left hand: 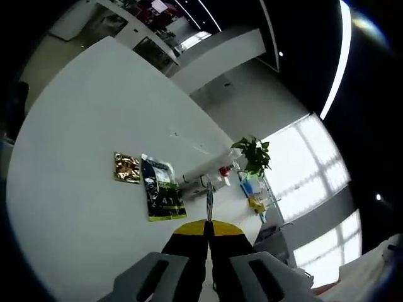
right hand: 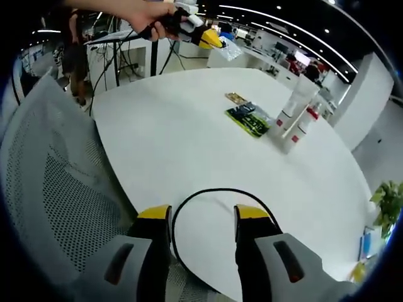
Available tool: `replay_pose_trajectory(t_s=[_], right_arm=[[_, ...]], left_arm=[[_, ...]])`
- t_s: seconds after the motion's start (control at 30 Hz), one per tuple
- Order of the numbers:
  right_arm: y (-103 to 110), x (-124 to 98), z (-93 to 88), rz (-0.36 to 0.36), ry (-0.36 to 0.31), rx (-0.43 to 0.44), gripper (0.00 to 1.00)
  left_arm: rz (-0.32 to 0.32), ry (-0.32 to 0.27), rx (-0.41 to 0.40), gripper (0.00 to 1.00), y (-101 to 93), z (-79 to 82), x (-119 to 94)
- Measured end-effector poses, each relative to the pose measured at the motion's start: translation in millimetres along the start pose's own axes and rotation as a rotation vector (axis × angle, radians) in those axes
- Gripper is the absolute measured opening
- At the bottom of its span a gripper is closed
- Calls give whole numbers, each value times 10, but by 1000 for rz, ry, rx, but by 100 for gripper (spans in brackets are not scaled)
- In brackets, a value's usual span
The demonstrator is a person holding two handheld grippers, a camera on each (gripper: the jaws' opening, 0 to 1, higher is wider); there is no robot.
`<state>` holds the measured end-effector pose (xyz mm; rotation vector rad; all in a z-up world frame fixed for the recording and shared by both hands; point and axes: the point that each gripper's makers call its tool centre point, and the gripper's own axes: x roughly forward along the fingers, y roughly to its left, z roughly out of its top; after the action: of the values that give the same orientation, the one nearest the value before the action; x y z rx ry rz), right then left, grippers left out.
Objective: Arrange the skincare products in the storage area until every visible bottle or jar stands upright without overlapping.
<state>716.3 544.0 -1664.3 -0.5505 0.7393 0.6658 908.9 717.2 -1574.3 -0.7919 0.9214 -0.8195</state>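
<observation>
Left gripper (left hand: 208, 228): jaws pressed together, yellow tips touching, nothing between them. It sits above the round white table (left hand: 75, 126), pointing across it. Just past its tips, on the table: a dark green-and-black sachet (left hand: 161, 189) lying flat, and beside that, on the side further from the tips, a small gold packet (left hand: 126, 168), also flat. Beyond the tips, near the table's far edge, a few skincare bottles (left hand: 217, 176) with red markings; too small there to tell their pose. A potted plant (left hand: 253, 155) stands past them, off the table.

Right gripper (right hand: 201, 217): jaws spread apart, holding nothing. It hangs over the near edge of the white table (right hand: 189, 126). A thin black cable (right hand: 189, 195) loops on the tabletop between and just ahead of the tips. Well ahead and to the right, two clear bottles with red labels (right hand: 296, 116) stand upright, touching or nearly so. Just left of them lie the green sachet (right hand: 249, 119) and gold packet (right hand: 236, 98), both flat. A mesh chair back (right hand: 50, 163) is to the left of the jaws. At the far side, a hand (right hand: 141, 12) holds the left gripper (right hand: 211, 39) above the table; its yellow tips look shut.
</observation>
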Motion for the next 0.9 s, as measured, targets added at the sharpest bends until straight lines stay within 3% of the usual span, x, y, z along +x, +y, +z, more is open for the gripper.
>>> replay_pose_trajectory(t_s=[0.3, 0.9], right_arm=[[-17, -1, 12, -6, -5, 4, 37], [-16, 6, -1, -8, 2, 2, 36]], left_arm=[[52, 51, -30, 0, 254, -72, 152], [118, 115, -70, 0, 651, -67, 391]])
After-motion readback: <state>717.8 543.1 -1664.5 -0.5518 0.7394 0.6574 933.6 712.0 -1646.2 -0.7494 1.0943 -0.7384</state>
